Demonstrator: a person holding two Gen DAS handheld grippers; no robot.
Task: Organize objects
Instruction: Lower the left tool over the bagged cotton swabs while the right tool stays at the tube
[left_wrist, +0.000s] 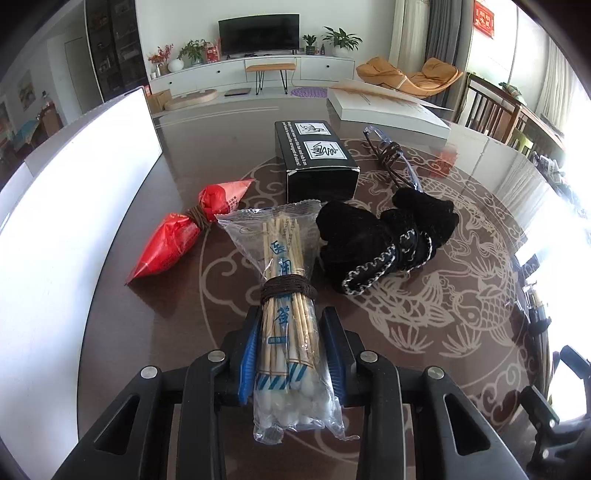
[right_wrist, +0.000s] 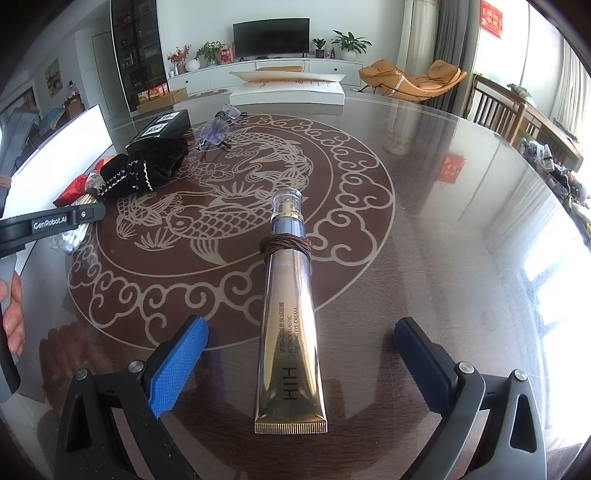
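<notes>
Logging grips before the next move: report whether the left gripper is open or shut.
Shut on the cotton swab pack: the left gripper has both blue pads pressed against the pack's sides.

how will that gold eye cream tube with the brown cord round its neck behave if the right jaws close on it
The gold plastic eye cream tube lies flat between the open right gripper, untouched. Its glossy skin would probably be slippery and give under pressure. The flat crimped tail should keep it from rolling far on the glass table, though the round clear-capped end may swing. It looks light.
</notes>
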